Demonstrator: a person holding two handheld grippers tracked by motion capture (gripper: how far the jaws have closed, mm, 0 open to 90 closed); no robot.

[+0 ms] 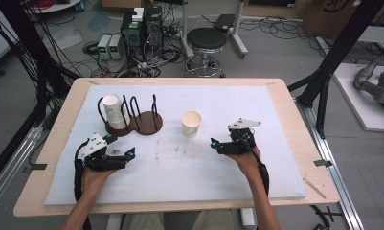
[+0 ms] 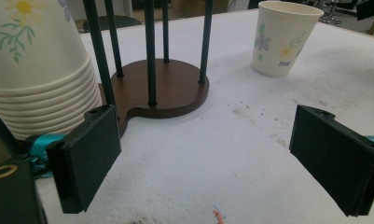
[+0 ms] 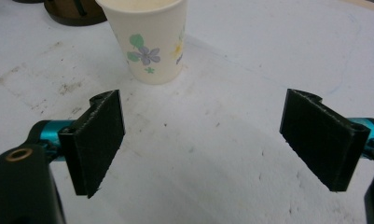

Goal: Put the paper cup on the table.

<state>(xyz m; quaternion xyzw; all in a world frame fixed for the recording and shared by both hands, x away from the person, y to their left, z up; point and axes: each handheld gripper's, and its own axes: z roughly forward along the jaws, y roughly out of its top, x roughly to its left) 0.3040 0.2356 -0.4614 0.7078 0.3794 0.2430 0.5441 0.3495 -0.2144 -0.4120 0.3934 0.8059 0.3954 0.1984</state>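
Both claws wide, empty: left claw (image 1: 125, 154), right claw (image 1: 217, 143). Single paper cup (image 1: 191, 123) upright mid-surface, ahead of right claw. Cup stack (image 1: 114, 111) in the rack (image 1: 134, 117), near left claw.

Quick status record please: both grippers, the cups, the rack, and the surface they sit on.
left gripper: open, empty, near the rack
right gripper: open, empty, near the single cup
single paper cup: upright on the white mat, floral print, apart from both grippers
cup stack: nested, in the rack's left section
rack: brown base, black posts, right section empty
white mat: smudged, covers the table top
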